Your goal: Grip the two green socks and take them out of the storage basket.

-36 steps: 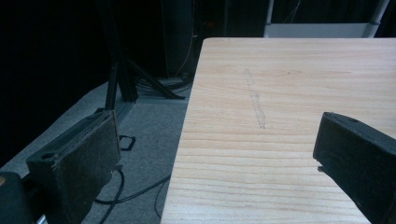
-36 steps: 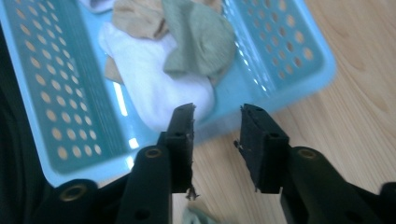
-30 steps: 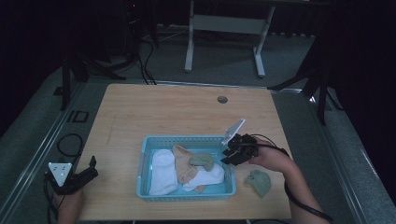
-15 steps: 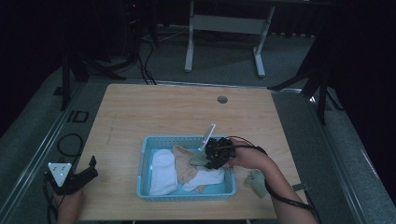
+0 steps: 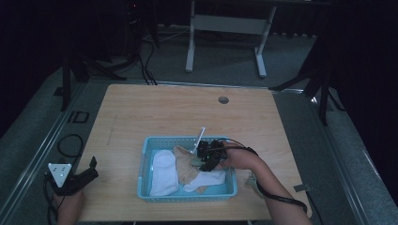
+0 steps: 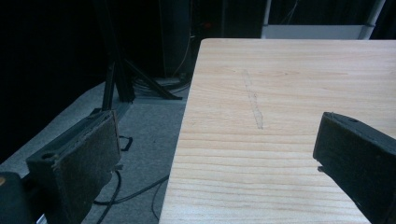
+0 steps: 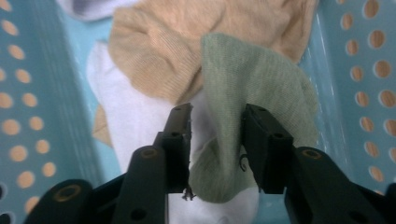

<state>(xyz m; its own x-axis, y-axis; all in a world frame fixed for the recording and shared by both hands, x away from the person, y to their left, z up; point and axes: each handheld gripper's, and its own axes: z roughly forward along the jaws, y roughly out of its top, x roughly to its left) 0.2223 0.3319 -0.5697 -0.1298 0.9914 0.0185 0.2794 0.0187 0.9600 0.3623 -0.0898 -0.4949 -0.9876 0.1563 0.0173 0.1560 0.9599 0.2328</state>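
Leftmost, the left gripper [image 5: 89,169] is held at the near left corner of the table [image 5: 155,112], its jaws wide apart with nothing between them. Further right, a blue basket [image 5: 146,159] is seen with a white sock [image 5: 163,172] and a tan sock [image 5: 185,166] lying in it. Over its right half, the right gripper [image 7: 215,119] is lowered, its jaws clamped on a green sock [image 7: 252,84], which hangs above the other socks.

Socks [image 5: 164,172] in basket [image 5: 187,194] on table [image 5: 155,112]
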